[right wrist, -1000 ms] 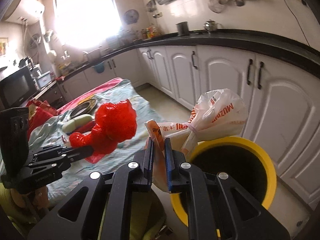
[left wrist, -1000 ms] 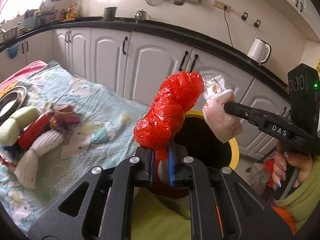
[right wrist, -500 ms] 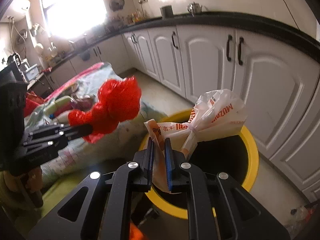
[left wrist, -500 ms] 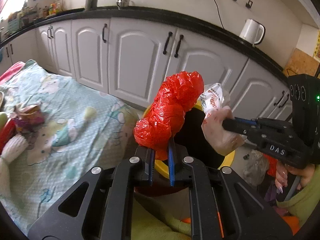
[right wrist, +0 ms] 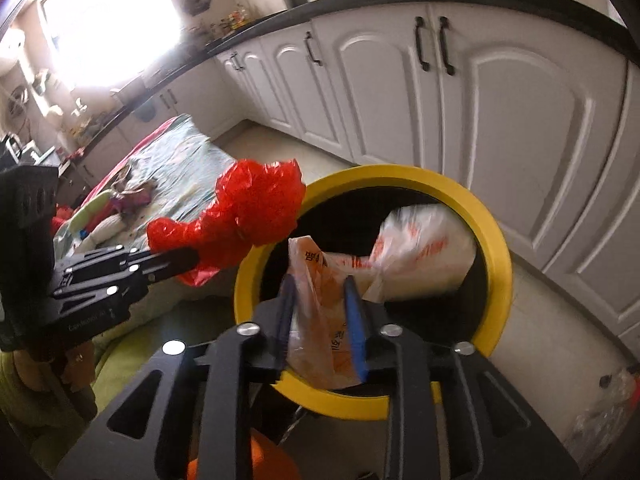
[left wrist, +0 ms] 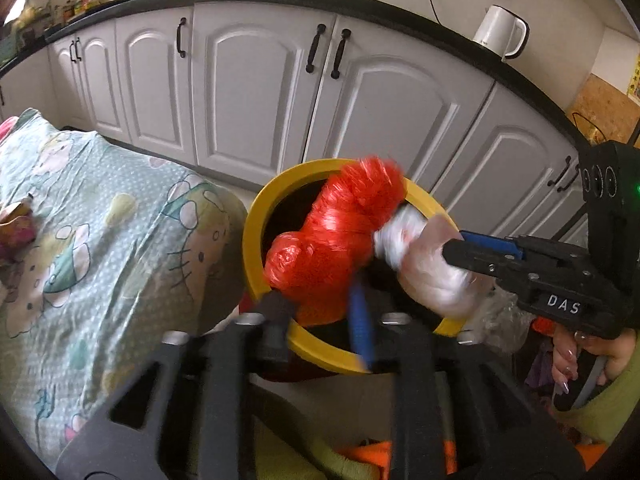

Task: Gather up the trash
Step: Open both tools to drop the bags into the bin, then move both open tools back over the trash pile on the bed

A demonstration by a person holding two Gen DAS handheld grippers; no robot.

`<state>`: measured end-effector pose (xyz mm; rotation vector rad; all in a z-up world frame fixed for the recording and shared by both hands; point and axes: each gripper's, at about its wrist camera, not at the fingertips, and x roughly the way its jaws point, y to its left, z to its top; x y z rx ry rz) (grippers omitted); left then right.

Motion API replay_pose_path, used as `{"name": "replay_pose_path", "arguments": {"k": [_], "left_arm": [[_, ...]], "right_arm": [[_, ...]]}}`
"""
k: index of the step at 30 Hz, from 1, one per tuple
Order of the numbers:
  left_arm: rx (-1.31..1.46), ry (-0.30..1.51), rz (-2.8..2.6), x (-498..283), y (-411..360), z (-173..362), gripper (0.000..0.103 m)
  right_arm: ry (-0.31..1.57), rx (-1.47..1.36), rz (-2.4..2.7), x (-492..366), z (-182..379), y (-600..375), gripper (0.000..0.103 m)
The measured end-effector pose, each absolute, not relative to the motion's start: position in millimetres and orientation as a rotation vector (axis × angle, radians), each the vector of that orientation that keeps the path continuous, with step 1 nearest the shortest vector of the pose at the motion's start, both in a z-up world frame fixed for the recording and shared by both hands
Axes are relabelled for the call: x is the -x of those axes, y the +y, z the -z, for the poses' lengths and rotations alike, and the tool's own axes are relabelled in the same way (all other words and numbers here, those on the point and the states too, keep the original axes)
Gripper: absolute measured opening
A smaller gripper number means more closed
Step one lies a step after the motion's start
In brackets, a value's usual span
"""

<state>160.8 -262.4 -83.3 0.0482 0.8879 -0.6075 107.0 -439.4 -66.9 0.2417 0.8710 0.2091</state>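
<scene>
My left tongs (left wrist: 320, 304) stand parted, the red bag (left wrist: 336, 228) slipping loose between them. My right tongs (right wrist: 320, 300) are spread too, the white printed bag (right wrist: 384, 256) sagging ahead over the yellow-rimmed bin (right wrist: 496, 256). I judge both should drop centred, clear of the rim.

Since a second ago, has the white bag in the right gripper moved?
Yes. The white bag has come down from above the yellow bin rim into its opening, between opened fingers.
</scene>
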Motion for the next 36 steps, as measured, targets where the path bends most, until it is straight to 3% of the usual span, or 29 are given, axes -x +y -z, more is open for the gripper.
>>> {"name": "replay_pose_path", "arguments": {"k": [7,10,16,22,36], "left_arm": [[0.009,0.853,0.561,-163.2,-244.4,76.9,0.053],[0.037,0.828,0.531,-161.0,-232.6,69.3,0.065],[0.073,0.763,0.493,-153.5,-209.3,51.9,0.092],[0.099,0.691,0.421,-144.9,-177.8,32.8,0.092],[0.126,0.595,0.265,-129.7,-110.4,9.1,0.092]], "right_arm": [[0.816,-0.251,-0.132,-105.4,56.4,-450.3,0.045],[0.784,-0.228,-0.121,-103.3,48.9,-445.1,0.046],[0.698,-0.160,-0.136,-97.0,26.7,-420.1,0.058],[0.632,-0.086,-0.179,-93.2,7.6,-391.4,0.071],[0.564,0.025,-0.306,-93.6,-24.1,-326.3,0.075]]}}
